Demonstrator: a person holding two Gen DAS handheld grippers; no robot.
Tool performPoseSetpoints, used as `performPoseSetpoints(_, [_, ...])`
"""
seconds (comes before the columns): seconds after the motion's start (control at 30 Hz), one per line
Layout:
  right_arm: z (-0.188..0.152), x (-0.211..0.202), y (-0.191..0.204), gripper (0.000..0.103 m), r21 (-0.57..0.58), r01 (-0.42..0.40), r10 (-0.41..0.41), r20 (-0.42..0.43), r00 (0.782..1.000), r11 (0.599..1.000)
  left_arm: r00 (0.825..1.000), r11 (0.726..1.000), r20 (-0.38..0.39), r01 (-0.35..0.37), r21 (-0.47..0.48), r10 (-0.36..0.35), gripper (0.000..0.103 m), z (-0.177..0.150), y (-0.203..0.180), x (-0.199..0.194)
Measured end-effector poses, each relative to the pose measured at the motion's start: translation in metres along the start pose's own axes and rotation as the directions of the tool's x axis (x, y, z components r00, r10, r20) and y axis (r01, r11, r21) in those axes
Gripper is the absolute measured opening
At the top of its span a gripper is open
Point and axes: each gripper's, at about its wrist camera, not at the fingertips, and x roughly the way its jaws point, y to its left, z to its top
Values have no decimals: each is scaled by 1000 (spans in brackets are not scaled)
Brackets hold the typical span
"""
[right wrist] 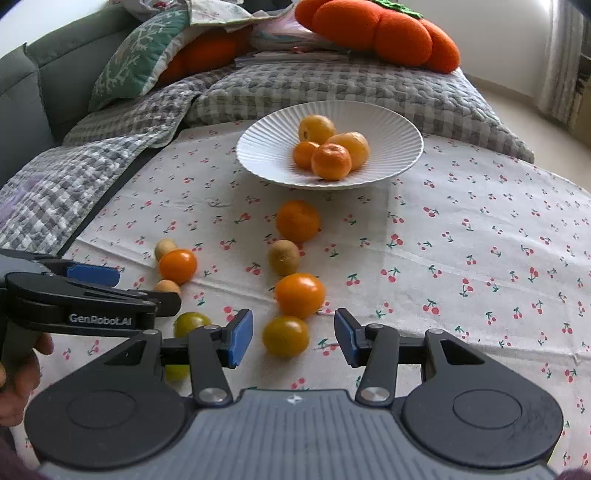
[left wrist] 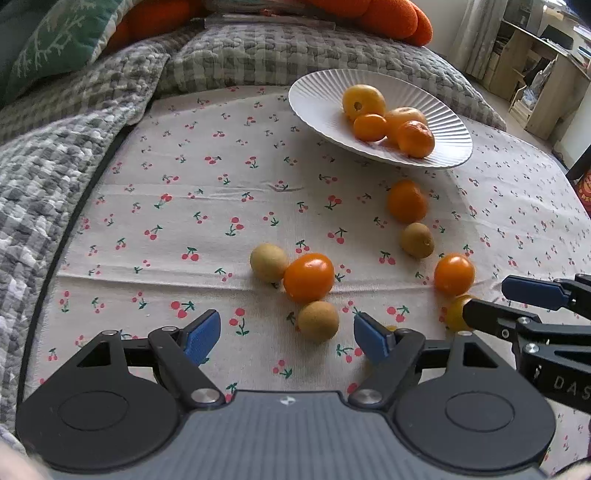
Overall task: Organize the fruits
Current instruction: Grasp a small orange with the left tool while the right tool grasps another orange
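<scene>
Between the right gripper's [right wrist: 293, 338] parted jaws (gripping nothing) lies a yellow tomato [right wrist: 285, 336]

White lettering "GenRobot.AI" runs along the side of the left gripper [right wrist: 92, 291], at the near left. The right gripper [left wrist: 517, 306] shows only "DAS", cut off at the edge.

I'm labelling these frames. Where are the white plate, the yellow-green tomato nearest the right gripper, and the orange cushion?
White plate [right wrist: 391, 129], right wrist view, bare ribbed inner wall.
Yellow-green tomato [right wrist: 285, 336], right wrist view, middle of its skin.
Orange cushion [right wrist: 380, 29], right wrist view, centre lobe.
</scene>
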Motion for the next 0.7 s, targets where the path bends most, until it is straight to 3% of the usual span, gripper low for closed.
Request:
performPoseSetpoints(0.17, [7,10,-6,45,36,-13,13,8,1000,999,1000,999,16,16,-43,-16,72,9,10,3])
performPoseSetpoints(0.47, [12,31,6,42,-42,29,-29,13,1000,999,999,999,18,35,-26,-34,72,16,4,17])
performPoseSetpoints(0.7, [12,36,11,37,-69,50,-50,8,999,996,1000,1000,27,9,-4,-9,61,20,0,28])
